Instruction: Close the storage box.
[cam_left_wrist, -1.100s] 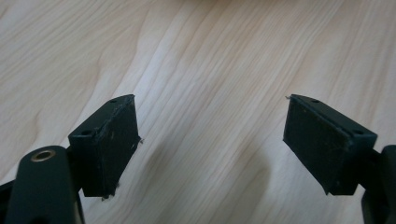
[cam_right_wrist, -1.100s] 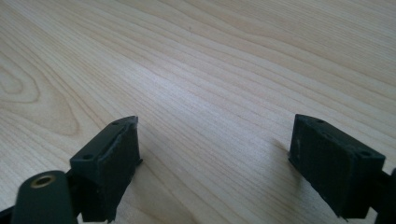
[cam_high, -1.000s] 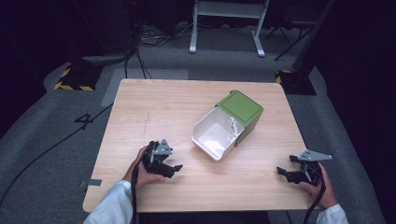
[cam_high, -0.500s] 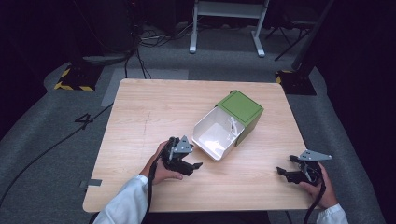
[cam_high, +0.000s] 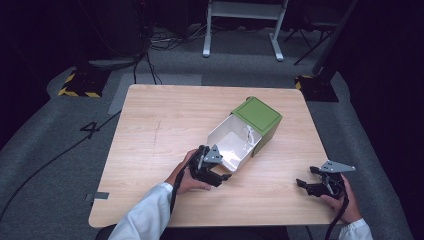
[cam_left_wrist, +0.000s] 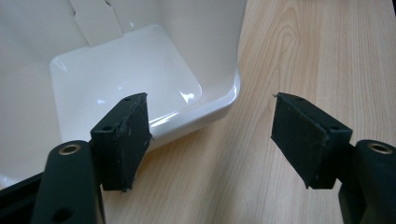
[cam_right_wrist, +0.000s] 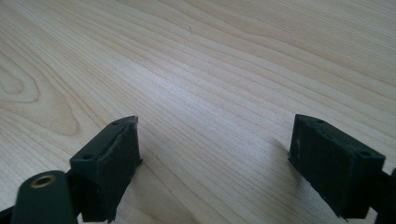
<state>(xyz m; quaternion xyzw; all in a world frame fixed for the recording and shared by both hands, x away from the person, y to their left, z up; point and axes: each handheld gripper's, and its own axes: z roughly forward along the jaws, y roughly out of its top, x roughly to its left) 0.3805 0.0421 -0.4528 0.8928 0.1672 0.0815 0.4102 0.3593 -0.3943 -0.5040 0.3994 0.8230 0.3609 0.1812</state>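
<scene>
A green box (cam_high: 260, 120) lies on its side on the wooden table (cam_high: 165, 125), its white open lid (cam_high: 229, 145) spread toward the person. My left gripper (cam_high: 220, 176) is open right at the lid's near corner. In the left gripper view the glossy white lid (cam_left_wrist: 140, 79) sits just beyond the left pad (cam_left_wrist: 123, 137), with the rounded corner between the jaws. My right gripper (cam_high: 306, 185) rests open near the table's front right, over bare wood (cam_right_wrist: 210, 93), holding nothing.
The table's front edge runs just below both hands. A white frame stand (cam_high: 242, 25) and cables lie on the grey floor behind the table. A yellow-black striped marker (cam_high: 75, 92) sits at the left on the floor.
My left gripper has moved right across the table to the white lid's near corner. The right gripper has stayed put.
</scene>
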